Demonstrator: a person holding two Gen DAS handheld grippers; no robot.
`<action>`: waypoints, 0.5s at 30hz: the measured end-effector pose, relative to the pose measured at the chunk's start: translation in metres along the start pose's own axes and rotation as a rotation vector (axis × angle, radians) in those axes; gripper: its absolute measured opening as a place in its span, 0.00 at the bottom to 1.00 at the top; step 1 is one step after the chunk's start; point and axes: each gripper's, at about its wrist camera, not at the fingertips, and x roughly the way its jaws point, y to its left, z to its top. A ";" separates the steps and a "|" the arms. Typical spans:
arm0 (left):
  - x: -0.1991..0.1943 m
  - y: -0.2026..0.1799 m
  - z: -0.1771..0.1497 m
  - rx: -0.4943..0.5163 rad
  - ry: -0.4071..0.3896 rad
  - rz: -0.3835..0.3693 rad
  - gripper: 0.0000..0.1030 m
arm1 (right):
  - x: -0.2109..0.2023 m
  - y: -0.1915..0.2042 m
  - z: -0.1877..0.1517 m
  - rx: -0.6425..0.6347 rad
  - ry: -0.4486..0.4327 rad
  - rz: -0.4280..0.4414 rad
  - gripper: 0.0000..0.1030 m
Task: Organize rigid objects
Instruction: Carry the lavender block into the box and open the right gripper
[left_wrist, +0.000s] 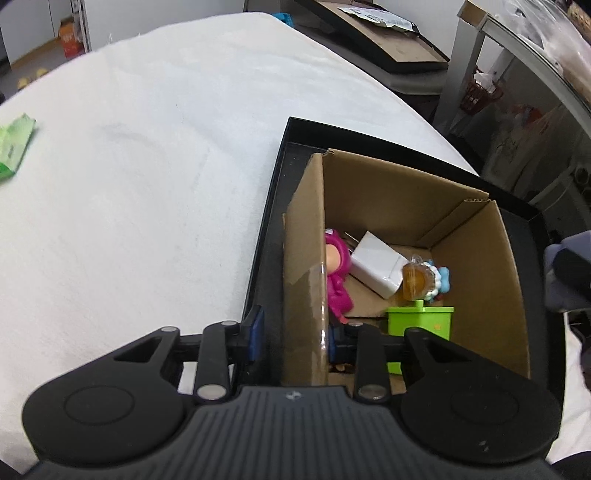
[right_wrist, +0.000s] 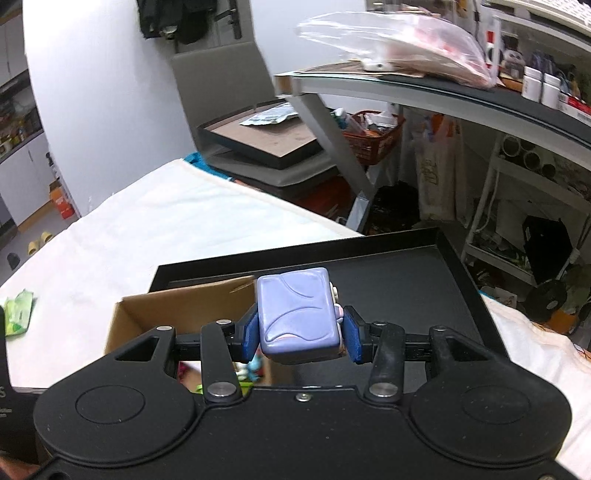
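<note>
**Box nearly packed, one toy in my grip, one packet out on the desk**

Far to my left a green packet (left_wrist: 14, 147) lies alone on the white desk (left_wrist: 147, 166), well apart from everything else. I cannot tell whether it is rigid; if it counts, it is not yet dealt with.

My left claw (left_wrist: 295, 339) is clenched on the near-left wall of the box (left_wrist: 306, 258), one blue pad outside the cardboard and one inside, so I judge that I am steadying it. The box stands in a black tray (left_wrist: 273, 206) at the desk's right side.

Inside the box, from left to right: a pink doll (left_wrist: 338, 277) against the left wall, a white block (left_wrist: 376, 269) leaning beside it, an amber charm (left_wrist: 417, 282) touching the block's corner, and a small blue-and-white figure (left_wrist: 441, 278) just behind the charm. In front of them stands a green block (left_wrist: 421, 321). So most of the sorting looks done.

My right claw (right_wrist: 301, 334) is grasping a lilac toy (right_wrist: 297, 314), squeezed between both blue pads and held above the tray, just past the box's right edge in the right wrist view. It is not in the box yet.

What is left, as I judge it: bring the lilac toy over the opening and release it among the others, then decide about the green packet. I see nothing else loose on the desk.
</note>
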 end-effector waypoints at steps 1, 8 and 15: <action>0.000 0.001 0.000 -0.002 -0.001 -0.006 0.30 | -0.001 0.004 0.000 -0.006 0.002 0.000 0.43; -0.004 0.013 -0.001 -0.031 -0.004 -0.088 0.22 | -0.005 0.035 -0.004 -0.066 0.023 0.002 0.43; -0.006 0.017 -0.004 -0.040 -0.008 -0.131 0.19 | 0.001 0.062 -0.003 -0.091 0.046 0.025 0.43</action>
